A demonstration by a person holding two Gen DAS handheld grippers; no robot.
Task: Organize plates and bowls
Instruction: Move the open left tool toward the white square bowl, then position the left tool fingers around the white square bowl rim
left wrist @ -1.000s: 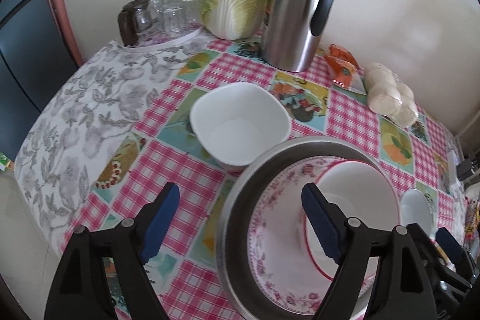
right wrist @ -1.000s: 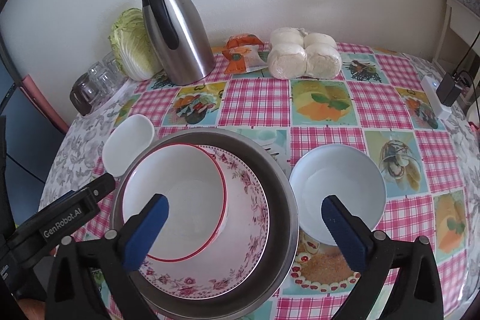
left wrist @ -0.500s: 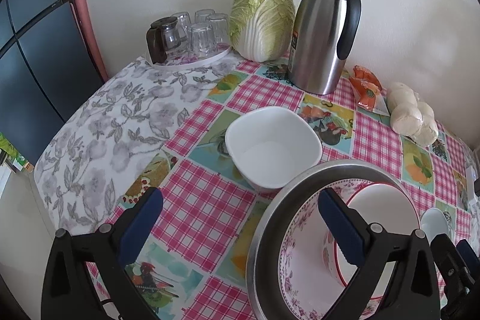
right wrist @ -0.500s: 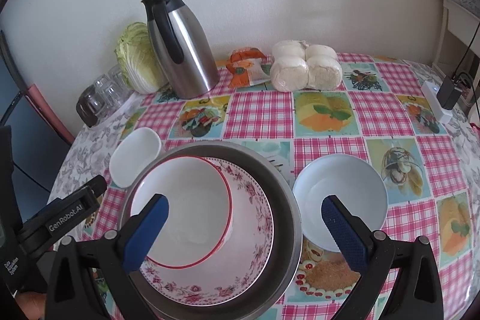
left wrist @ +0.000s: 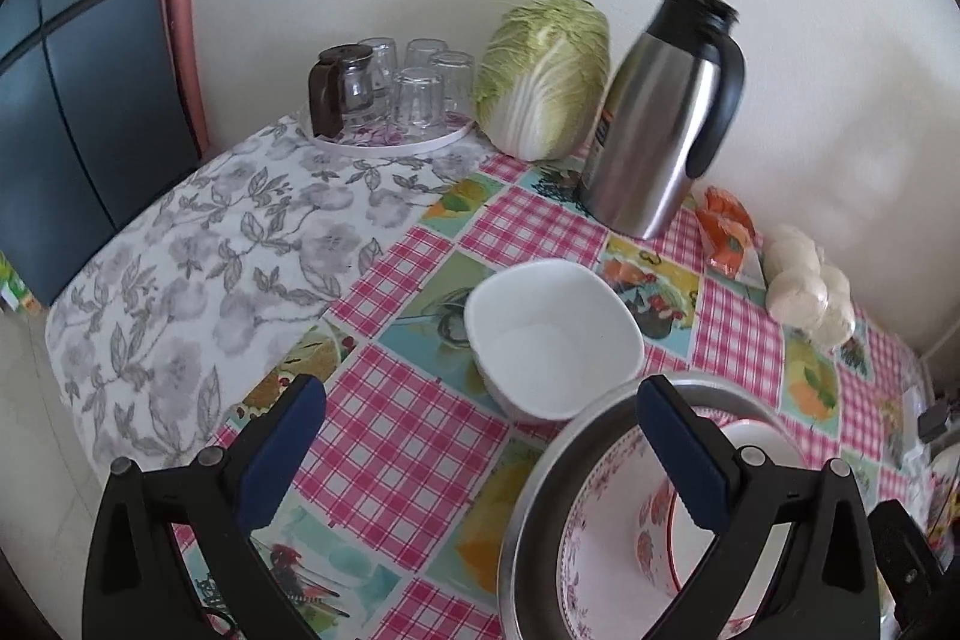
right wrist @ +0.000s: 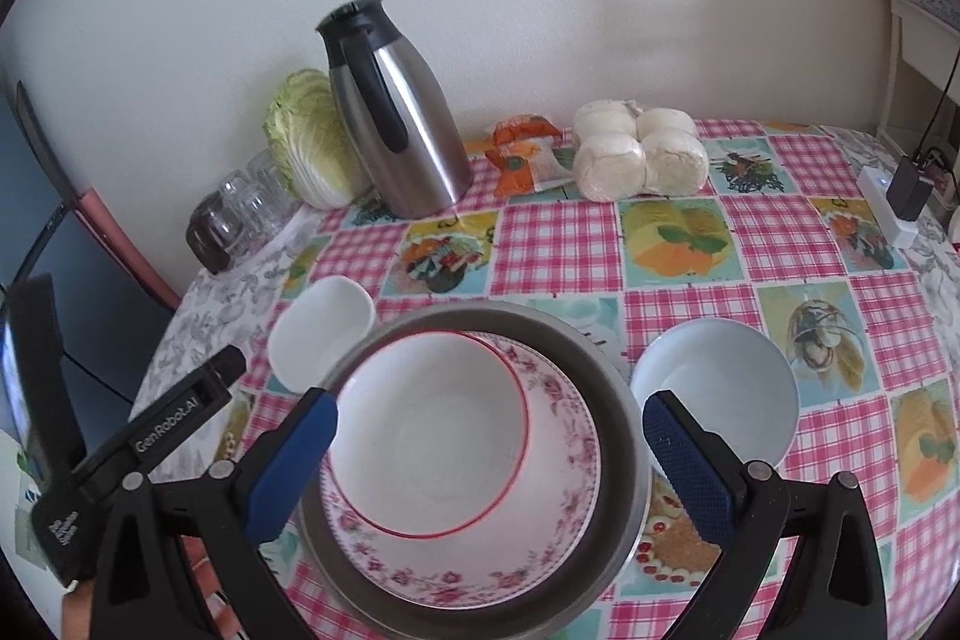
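Stacking underway: both the left gripper (left wrist: 474, 454) and the right gripper (right wrist: 489, 466) gape empty; next, seat the squarish white ceramic bowl (left wrist: 552, 337), toward table's left edge.

Metal basin (left wrist: 540, 520) cut off at bottom edge, glasses (right wrist: 252, 202) partly hidden behind cabbage (right wrist: 306, 142)

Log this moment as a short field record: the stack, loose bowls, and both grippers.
stack: red-rimmed bowl on floral plate inside metal basin
loose bowls: square white bowl left of the basin; round white bowl right of it
left gripper: open, empty, jaws just widened
right gripper: open, empty, above the stack
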